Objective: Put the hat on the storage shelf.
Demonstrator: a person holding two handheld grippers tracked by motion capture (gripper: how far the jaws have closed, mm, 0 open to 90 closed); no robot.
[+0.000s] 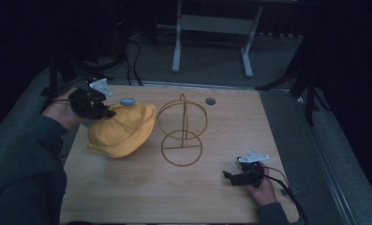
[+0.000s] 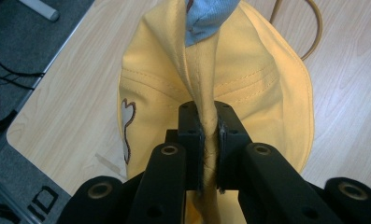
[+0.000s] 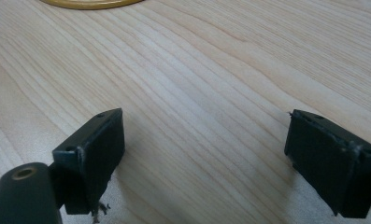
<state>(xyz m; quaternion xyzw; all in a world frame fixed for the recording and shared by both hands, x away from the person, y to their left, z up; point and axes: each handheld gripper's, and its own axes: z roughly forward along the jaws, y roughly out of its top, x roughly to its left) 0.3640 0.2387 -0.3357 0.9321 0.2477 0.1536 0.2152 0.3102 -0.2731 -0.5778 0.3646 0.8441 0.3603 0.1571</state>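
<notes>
A yellow hat (image 1: 122, 129) lies at the table's left, its edge lifted toward the back left. My left gripper (image 1: 104, 112) is shut on a fold of the hat's fabric (image 2: 210, 135), which is pinched between the two jaws. A blue patch (image 2: 206, 18) shows at the hat's far side. A gold wire stand (image 1: 182, 131) with rings rises at the table's middle, just right of the hat. My right gripper (image 1: 229, 177) rests open near the front right, low over bare wood (image 3: 202, 116), with nothing between its fingers.
A small round grey hole cover (image 1: 210, 101) sits near the table's back edge. The wooden table (image 1: 212, 197) ends at grey carpet on all sides. A white frame leg (image 1: 176, 47) stands behind the table. Cables (image 1: 132, 61) run at the back left.
</notes>
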